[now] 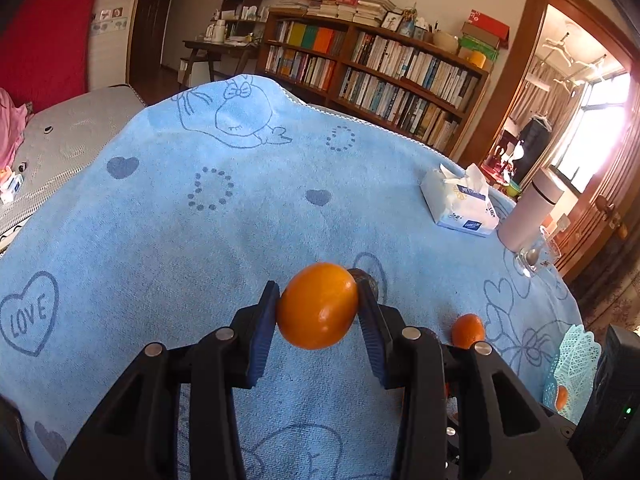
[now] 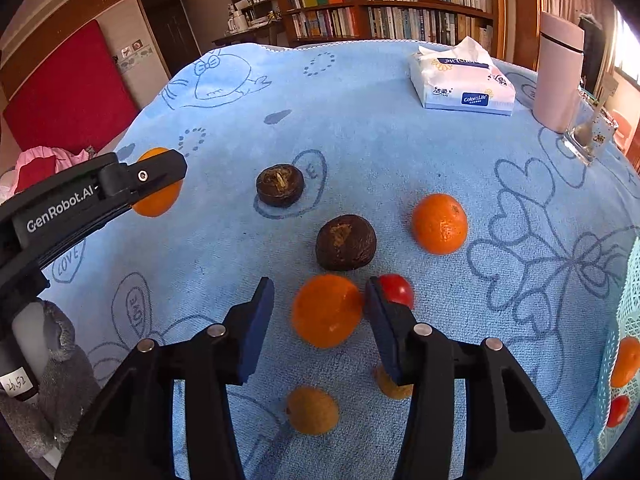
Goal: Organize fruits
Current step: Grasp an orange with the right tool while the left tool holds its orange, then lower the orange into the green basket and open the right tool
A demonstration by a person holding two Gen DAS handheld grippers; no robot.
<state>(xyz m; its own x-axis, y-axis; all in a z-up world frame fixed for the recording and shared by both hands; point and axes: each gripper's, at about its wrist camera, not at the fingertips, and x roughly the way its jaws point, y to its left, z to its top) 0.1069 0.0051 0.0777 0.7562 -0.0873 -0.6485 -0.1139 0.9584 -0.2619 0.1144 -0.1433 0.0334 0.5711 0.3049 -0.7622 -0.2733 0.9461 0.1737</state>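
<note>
My left gripper (image 1: 317,306) is shut on an orange (image 1: 317,306) and holds it above the blue towel; it also shows at the left of the right wrist view (image 2: 156,184). My right gripper (image 2: 320,312) is open, its pads on either side of another orange (image 2: 326,311) without touching it. On the towel lie a third orange (image 2: 439,224), two dark brown fruits (image 2: 280,185) (image 2: 345,242), a red tomato (image 2: 396,289) and two small yellow-brown fruits (image 2: 312,410) (image 2: 392,386). A pale blue basket (image 2: 630,320) at the right edge holds an orange and a red fruit.
A tissue pack (image 2: 464,80), a pink flask (image 2: 558,72) and a glass with a spoon (image 2: 586,136) stand at the far right of the towel-covered table (image 2: 360,128). A bookshelf (image 1: 372,72) stands behind. A grey plush thing (image 2: 60,380) lies at the lower left.
</note>
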